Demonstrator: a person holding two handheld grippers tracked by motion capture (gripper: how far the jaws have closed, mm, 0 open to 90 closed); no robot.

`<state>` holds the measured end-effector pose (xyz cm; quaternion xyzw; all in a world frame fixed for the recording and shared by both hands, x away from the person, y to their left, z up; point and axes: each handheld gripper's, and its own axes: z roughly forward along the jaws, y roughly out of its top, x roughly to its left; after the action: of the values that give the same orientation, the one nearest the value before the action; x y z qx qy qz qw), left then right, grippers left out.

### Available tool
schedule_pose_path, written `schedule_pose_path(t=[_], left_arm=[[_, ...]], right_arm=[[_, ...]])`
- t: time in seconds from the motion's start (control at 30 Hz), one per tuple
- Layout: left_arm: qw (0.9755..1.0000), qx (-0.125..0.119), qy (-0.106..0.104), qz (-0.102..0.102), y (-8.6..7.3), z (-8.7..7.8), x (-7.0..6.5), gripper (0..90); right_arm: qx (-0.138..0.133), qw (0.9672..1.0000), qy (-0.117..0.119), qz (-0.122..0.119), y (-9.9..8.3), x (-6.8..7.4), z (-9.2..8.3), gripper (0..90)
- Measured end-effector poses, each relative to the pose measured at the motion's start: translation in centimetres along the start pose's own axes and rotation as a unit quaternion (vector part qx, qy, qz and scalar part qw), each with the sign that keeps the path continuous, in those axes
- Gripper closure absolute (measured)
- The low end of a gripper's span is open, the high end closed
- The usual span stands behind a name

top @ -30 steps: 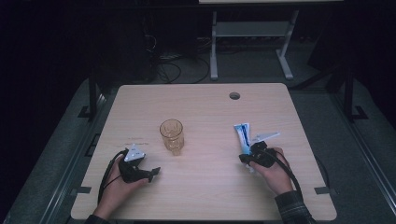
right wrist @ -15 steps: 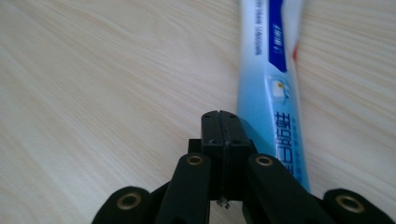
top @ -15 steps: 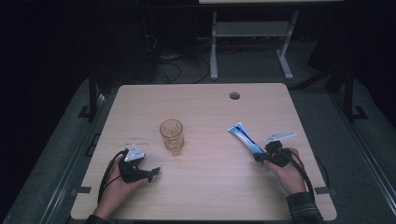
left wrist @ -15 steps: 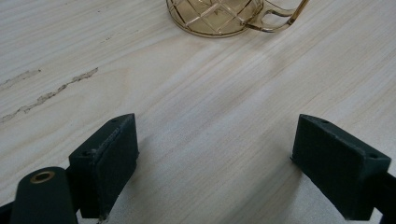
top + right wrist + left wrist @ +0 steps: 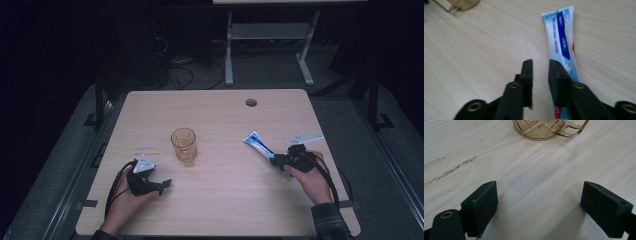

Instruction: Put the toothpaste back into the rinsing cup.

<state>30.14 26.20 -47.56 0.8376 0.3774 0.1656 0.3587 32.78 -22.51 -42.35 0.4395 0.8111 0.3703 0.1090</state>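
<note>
Amber glass mug (image 5: 184,145) upright, contents unclear | left gripper (image 5: 159,185) apart | right gripper (image 5: 541,65) just parted, toothpaste tube (image 5: 561,42) beside it

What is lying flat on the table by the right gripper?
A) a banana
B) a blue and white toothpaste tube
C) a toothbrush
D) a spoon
B: a blue and white toothpaste tube lies flat on the wooden table beside the right gripper, whose fingers have just been opening with nothing between them.
</note>
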Motion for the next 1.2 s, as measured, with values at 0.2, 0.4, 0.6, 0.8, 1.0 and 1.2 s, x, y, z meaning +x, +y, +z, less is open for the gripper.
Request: schedule_pose_path(t=[0.2, 0.4, 0.6, 0.8, 1.0, 1.2], left_arm=[[1.0000, 0.000, 0.000, 0.000, 0.0, 0.0, 0.0, 13.3], [1.0000, 0.001, 0.000, 0.000, 0.0, 0.0, 0.0, 13.3], [1.0000, 0.001, 0.000, 0.000, 0.0, 0.0, 0.0, 13.3], [1.0000, 0.001, 0.000, 0.000, 0.0, 0.0, 0.0, 13.3], [1.0000, 0.001, 0.000, 0.000, 0.0, 0.0, 0.0, 13.3], [1.0000, 0.001, 0.000, 0.000, 0.0, 0.0, 0.0, 13.3]], right_arm=[[0.006, 0.9996, -0.016, -0.022, 1.2, 0.0, 0.9, 55.1], [0.014, 0.9988, -0.034, -0.032, 3.1, -0.6, 2.1, 49.5], [0.023, 0.9982, -0.045, -0.032, 4.3, -1.1, 3.5, 46.4], [0.031, 0.9981, -0.045, -0.027, 4.8, -1.6, 5.3, 45.4], [0.048, 0.9975, -0.045, -0.027, 5.3, -1.7, 7.3, 45.1], [0.068, 0.9956, -0.054, -0.035, 5.3, -1.8, 8.9, 45.1]])
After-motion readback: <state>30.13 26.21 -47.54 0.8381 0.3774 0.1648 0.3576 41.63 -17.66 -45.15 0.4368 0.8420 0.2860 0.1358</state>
